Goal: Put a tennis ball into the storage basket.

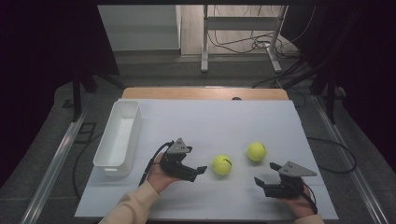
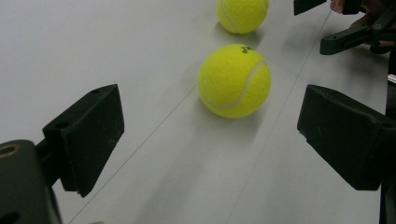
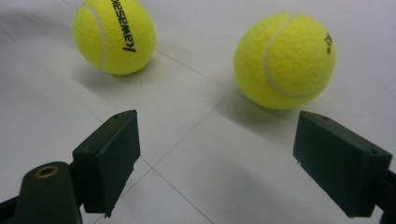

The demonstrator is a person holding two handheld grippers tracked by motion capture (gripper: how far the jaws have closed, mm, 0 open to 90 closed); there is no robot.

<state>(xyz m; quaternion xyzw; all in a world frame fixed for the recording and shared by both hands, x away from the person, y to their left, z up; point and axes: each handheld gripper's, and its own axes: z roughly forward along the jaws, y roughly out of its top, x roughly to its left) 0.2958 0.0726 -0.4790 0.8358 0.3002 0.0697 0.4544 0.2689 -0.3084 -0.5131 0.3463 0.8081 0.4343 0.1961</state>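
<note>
Surface: a white table top (image 1: 210,126) with a wooden edge at its far side, set in a dim room with a grey floor, cables and a metal frame beyond.

Item one: a white rectangular bin (image 1: 119,136), standing along the table's left side, well apart from the balls.

Item two: the nearer tennis ball (image 1: 222,164), yellow, resting on the table near the middle. In the left gripper view we find it (image 2: 234,80) just ahead of the jaws, not touched by either.

Item three: the farther tennis ball (image 1: 257,151), yellow, lying just right of and beyond the first, the two apart.

Item four: our left gripper (image 1: 198,171), held low over the table, jaws spread wide, pointing at the nearer ball.

Item five: our right gripper (image 1: 265,178), near the table's front right, jaws likewise spread, holding nothing; both balls lie ahead of it.
</note>
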